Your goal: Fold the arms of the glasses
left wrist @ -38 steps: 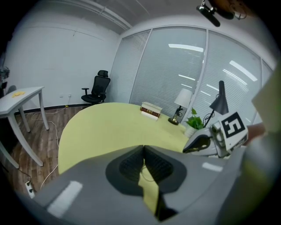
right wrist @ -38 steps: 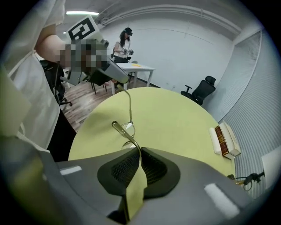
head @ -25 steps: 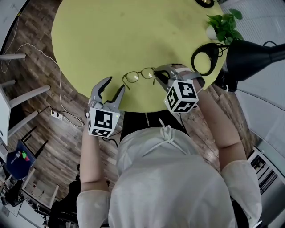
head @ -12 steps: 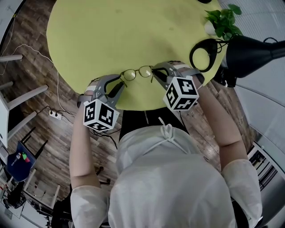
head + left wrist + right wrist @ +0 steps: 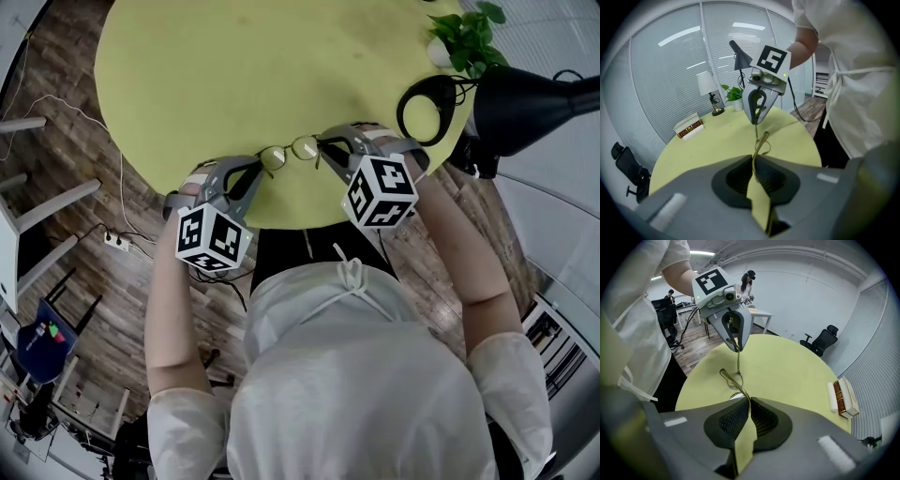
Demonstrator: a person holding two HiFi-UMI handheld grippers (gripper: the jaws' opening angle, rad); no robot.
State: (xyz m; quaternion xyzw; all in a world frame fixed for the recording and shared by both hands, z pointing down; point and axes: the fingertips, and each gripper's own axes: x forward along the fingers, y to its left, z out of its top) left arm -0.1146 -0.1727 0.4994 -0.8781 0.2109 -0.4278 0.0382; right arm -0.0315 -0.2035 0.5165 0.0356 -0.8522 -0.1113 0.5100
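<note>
Left gripper [image 5: 255,169]: jaws have just been closing and now pinch one temple of the glasses [image 5: 291,152]. Right gripper [image 5: 325,150]: jaws clamped on the other temple. The glasses span between the two, at the near edge of the round yellow-green table [image 5: 234,75]. Potted plant [image 5: 464,42] at the far right rim.

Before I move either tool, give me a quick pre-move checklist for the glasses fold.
1. ok: left tool shut on one arm of the glasses; jaws have just been closing, arm between them.
2. ok: right tool shut on the other arm.
3. not ok: arms folded; both stand open.
4. ok: glasses over the table, inside its edge.
5. cannot tell: lenses resting on the table.
6. ok: lamp well apart from the glasses.
</note>
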